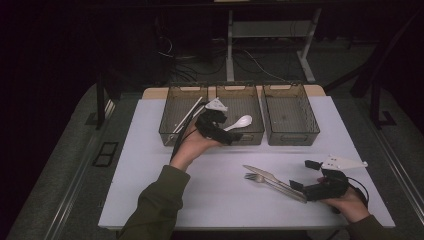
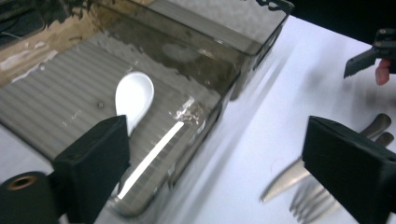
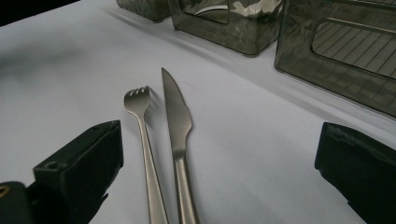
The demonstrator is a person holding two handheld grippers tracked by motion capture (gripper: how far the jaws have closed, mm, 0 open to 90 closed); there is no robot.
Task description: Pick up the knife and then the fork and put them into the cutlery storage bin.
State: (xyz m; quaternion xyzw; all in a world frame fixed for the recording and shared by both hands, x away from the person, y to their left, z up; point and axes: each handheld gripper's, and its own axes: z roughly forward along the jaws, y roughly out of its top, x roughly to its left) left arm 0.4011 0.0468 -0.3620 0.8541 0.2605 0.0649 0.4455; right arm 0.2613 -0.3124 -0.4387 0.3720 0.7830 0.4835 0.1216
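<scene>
1. Left gripper (image 1: 220,131) hangs over the front edge of the middle bin (image 1: 252,135), jaws spread wide w/ nothing between them.
2. White spoon (image 1: 239,123) lies on the ribbed floor of the middle bin. In the high view its long axis runs diagonally, bowl toward the far right, handle toward the near left under the gripper.
3. In the left gripper view the spoon (image 2: 134,99) has its bowl up, away from the camera, w/ the handle end passing behind the left-hand jaw; can't tell if it touches.
4. Right gripper (image 1: 300,187) rests low at the near right of the white table (image 1: 150,165), jaws wide apart, holding nothing.
5. Metal fork (image 3: 142,130) and knife (image 3: 176,121) lie side by side, just beside each other, handles between the right gripper's jaws in its own view, tines and blade tip pointing away toward the bins.
6. In the high view fork (image 1: 256,177) and knife (image 1: 265,175) run diagonally, tips to the far left, handles to the near right.
7. Left bin (image 1: 167,127) holds a pale stick-like item; right bin (image 1: 292,135) stands beside the middle one.
</scene>
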